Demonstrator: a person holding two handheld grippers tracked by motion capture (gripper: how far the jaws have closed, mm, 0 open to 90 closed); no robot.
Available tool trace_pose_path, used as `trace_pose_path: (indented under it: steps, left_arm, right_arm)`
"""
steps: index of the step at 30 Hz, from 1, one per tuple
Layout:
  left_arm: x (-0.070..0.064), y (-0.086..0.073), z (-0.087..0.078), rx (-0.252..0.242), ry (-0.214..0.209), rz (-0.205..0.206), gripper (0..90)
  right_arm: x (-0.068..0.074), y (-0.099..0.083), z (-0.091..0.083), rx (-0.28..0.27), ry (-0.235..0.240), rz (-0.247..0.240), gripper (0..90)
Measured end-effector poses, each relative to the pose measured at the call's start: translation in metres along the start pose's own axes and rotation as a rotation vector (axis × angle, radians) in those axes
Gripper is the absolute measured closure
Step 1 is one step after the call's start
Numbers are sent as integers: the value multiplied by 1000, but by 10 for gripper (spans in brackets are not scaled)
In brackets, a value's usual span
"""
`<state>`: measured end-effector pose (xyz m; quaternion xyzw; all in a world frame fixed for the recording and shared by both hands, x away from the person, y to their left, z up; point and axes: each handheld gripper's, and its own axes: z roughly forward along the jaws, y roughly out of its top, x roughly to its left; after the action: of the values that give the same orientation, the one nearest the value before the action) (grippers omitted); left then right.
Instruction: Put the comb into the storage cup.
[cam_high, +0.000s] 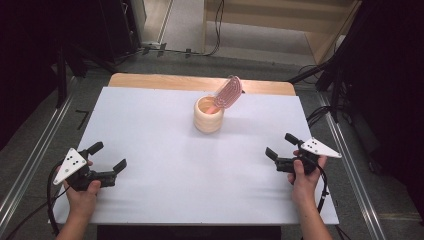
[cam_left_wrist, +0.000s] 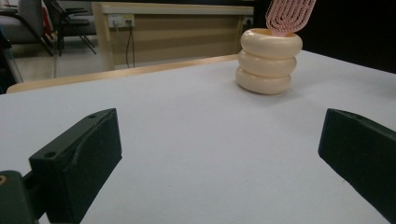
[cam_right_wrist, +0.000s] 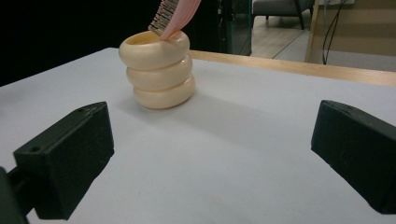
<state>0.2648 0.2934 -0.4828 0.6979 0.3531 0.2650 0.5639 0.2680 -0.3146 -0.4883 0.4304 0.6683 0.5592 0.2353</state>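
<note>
Table (cam_high: 165, 165): a white top that carries everything, with a strip of bare wood showing along its far edge.
Left gripper (cam_high: 107, 156): held in the person's left hand at the near left corner of the table, low over the white top; its two black jaws stand wide apart with nothing between them, pointing toward the middle of the table.
Right gripper (cam_high: 281, 145): held in the person's right hand at the near right side, also low over the top; its jaws are spread wide and hold nothing.
Holder (cam_high: 208, 114): a cream cup shaped like three stacked rings, upright on the far middle of the table, well apart from both grippers and roughly between them.
Hairbrush (cam_high: 227, 92): pink, standing handle-down inside the holder, its ribbed head leaning out over the rim toward the far right.
</note>
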Motion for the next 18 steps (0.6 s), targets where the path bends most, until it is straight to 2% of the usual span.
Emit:
trace_pose_path:
  steps: [9,16,18]
  left_arm:
    - [0,0,0,-1,-12,6,0]
    - [0,0,0,-2,-18,5,0]
    - [0,0,0,-2,-20,7,0]
  right_arm:
    - [-8,-13,-23,-8,-11,22,0]
    - [-15,-22,-40,-9,-36,41,0]
    - [-17,-24,-44,-6,-47,33,0]
